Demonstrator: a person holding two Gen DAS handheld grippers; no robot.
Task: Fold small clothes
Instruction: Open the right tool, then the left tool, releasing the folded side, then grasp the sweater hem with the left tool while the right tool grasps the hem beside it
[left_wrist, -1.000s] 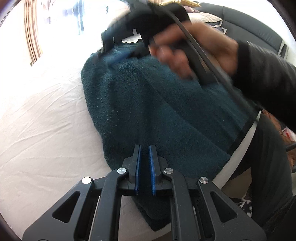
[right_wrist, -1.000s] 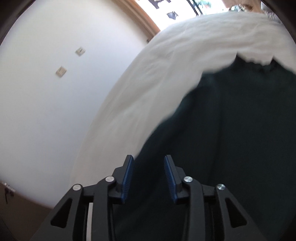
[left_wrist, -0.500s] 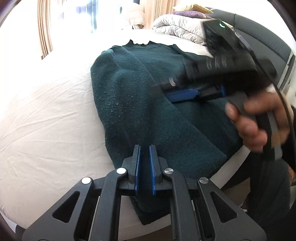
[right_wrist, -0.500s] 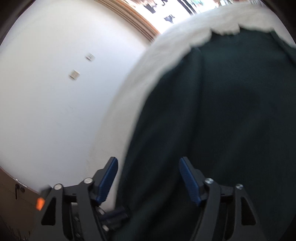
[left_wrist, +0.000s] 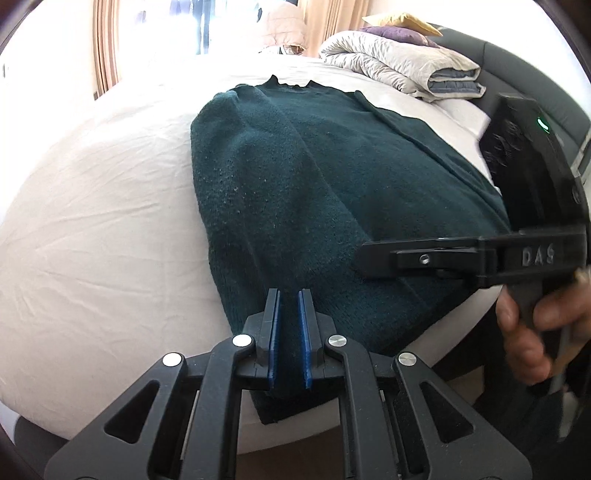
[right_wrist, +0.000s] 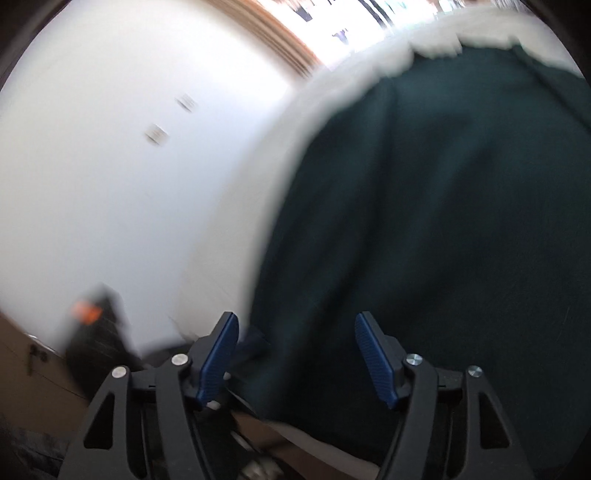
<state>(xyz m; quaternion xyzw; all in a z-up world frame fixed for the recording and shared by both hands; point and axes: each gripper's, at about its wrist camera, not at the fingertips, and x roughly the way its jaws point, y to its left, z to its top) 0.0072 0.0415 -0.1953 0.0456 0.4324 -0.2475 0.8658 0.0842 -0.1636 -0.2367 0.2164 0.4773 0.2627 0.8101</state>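
Note:
A dark green knitted sweater (left_wrist: 295, 184) lies lengthwise on the white bed sheet (left_wrist: 92, 221), collar at the far end, one side folded over along its length. My left gripper (left_wrist: 290, 332) is shut on the sweater's near hem, which hangs over the bed edge; fabric shows between the blue pads. My right gripper (left_wrist: 364, 254) hovers side-on over the sweater's near right part, held by a person's hand (left_wrist: 528, 332). In the right wrist view, the right gripper (right_wrist: 295, 321) has its jaws apart and closing slightly above the blurred sweater (right_wrist: 443, 221), pads clear of the cloth.
A folded grey duvet (left_wrist: 399, 62) and cushions (left_wrist: 391, 33) lie at the far right by the dark headboard (left_wrist: 517, 74). A bright window with curtains (left_wrist: 107, 37) is behind the bed. In the right wrist view, a white wall (right_wrist: 110, 184) carries switch plates (right_wrist: 157, 133).
The right gripper came back from the far collar end to the near right side of the sweater, and its jaws widened. The left gripper stayed at the hem, rolling slightly.

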